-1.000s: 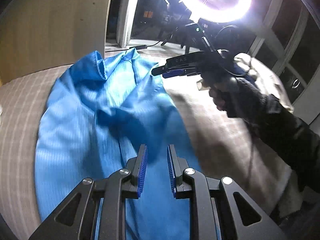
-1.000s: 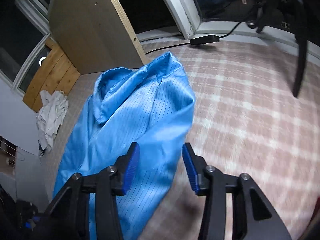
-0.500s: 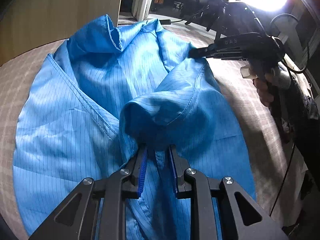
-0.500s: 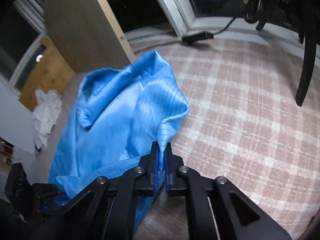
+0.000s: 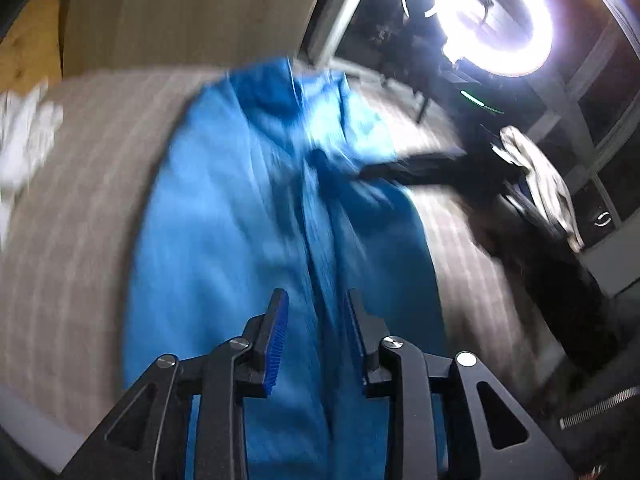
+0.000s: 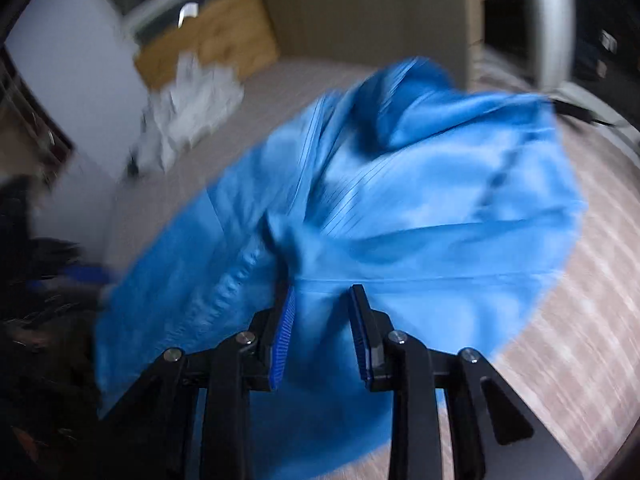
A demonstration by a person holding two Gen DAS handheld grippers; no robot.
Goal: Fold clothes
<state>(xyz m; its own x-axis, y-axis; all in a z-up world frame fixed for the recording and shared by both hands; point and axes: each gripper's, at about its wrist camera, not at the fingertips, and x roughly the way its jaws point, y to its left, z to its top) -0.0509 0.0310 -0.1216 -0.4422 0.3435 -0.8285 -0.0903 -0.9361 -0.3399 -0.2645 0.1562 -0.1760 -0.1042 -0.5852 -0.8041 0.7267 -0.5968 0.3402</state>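
Blue garment [image 5: 248, 216]: spread on checked bedcover [image 5: 80, 184], long axis running away from both grippers. Left gripper [image 5: 316, 336]: jaws just opened, narrow gap, holding nothing. Right gripper [image 6: 322, 332]: likewise, just opened, over the nearer folded edge.

left gripper [image 5: 316, 330]: jaws just opened, parted, angled down | right gripper [image 6: 323, 330]: jaws just opened, parted

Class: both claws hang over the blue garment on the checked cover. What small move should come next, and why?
Probably lower the left claw onto the bunched ridge of the blue garment and pinch it: both claws have just opened, and the cloth lies rumpled, unfolded.
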